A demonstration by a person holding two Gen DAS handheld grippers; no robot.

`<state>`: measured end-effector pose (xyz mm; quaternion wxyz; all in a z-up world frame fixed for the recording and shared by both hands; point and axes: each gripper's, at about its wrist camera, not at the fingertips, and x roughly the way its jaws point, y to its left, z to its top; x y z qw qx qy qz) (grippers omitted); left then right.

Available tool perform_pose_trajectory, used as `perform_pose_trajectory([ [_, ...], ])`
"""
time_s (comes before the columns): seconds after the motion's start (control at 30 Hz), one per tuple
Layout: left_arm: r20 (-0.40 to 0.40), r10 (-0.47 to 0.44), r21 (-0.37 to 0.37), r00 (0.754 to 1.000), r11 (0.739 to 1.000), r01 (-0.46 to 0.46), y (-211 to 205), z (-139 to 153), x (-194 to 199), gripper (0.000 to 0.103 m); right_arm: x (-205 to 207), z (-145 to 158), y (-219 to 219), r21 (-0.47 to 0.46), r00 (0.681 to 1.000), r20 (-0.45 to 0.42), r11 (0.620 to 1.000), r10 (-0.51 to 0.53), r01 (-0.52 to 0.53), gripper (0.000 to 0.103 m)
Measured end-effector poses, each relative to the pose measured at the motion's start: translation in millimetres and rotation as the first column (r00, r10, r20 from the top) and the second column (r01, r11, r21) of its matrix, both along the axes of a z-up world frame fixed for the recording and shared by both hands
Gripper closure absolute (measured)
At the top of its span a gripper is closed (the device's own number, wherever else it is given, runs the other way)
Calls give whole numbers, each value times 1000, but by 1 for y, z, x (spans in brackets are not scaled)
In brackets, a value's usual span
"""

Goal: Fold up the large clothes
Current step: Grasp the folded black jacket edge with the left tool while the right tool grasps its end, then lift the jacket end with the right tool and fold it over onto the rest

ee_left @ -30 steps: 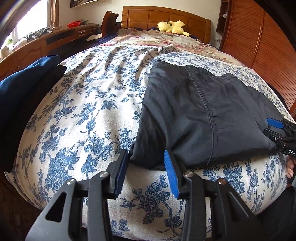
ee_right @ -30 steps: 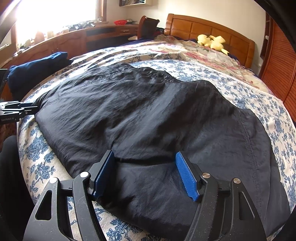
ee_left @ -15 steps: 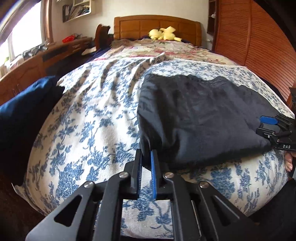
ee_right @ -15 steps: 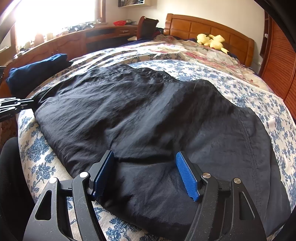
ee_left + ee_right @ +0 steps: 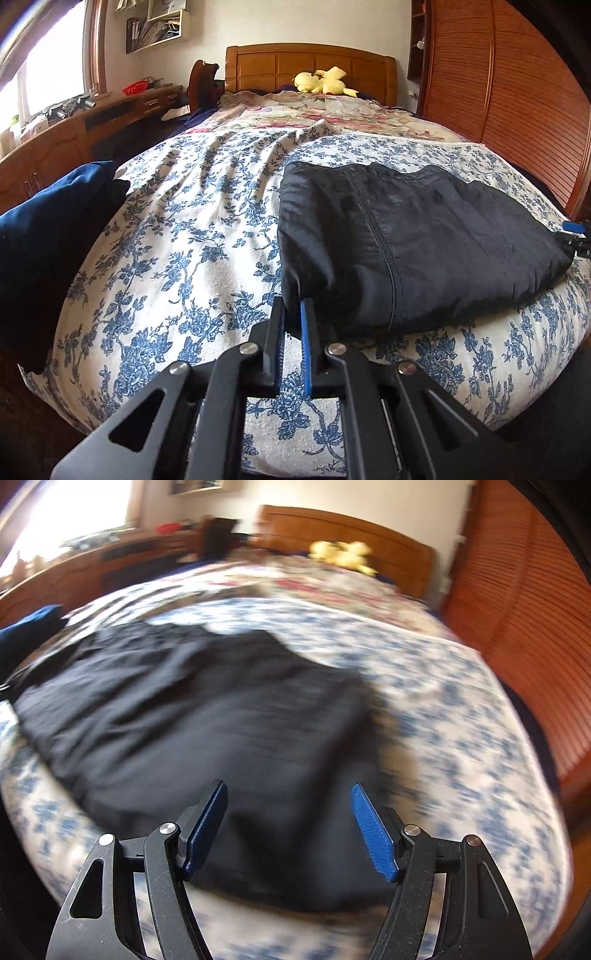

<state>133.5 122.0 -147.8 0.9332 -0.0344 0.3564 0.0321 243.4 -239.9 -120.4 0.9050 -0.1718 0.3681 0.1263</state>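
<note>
Bed [image 5: 177, 236]: we see its blue-flowered sheet carrying the black garment [image 5: 424, 240].
Left claw [image 5: 292, 314]: clamped on the garment's near corner.
Right claw [image 5: 288, 812]: apart above the garment, gripping nothing; our view is blurred.

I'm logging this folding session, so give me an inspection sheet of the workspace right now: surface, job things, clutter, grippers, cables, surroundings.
Surface: bed under a rumpled blue-floral cover.
Job's things: black garment lying partly folded on the cover, its seam running toward the near edge.
Clutter: dark blue cloth heaped at the bed's left side; yellow plush toy by the headboard.
Grippers: left gripper shut on the black garment's near corner; right gripper open above the garment, nothing between its pads, view blurred.
Cables: nothing seen.
Surroundings: wooden headboard, slatted wooden doors on the right, a cluttered desk under the window on the left.
</note>
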Motion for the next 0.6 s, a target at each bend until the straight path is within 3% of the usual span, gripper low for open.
perform_pose_trajectory([
  [0.13, 5, -4, -17, 1000, 1000, 4, 3, -3, -2, 98, 13, -5, -41, -5, 993, -46, 994, -108, 108, 31],
  [0.3, 4, -6, -38, 1000, 999, 6, 6, -7, -3, 98, 28, -36, -60, 134, 971, -211, 981, -110, 140, 32],
  [0.37, 7, -10, -46, 1000, 999, 10, 7, -7, -4, 98, 34, -48, -63, 218, 955, -286, 964, -84, 150, 53],
  [0.4, 7, -12, -49, 1000, 999, 13, 8, -7, -4, 98, 34, -50, -63, 267, 951, -307, 955, -44, 131, 78],
  [0.43, 7, -14, -52, 1000, 999, 14, 8, -6, -4, 98, 33, -50, -61, 295, 950, -312, 949, -16, 113, 85],
  [0.6, 20, -18, -83, 1000, 996, 20, 12, -5, -5, 98, 29, -8, -37, 284, 980, -198, 958, 11, 47, 92],
])
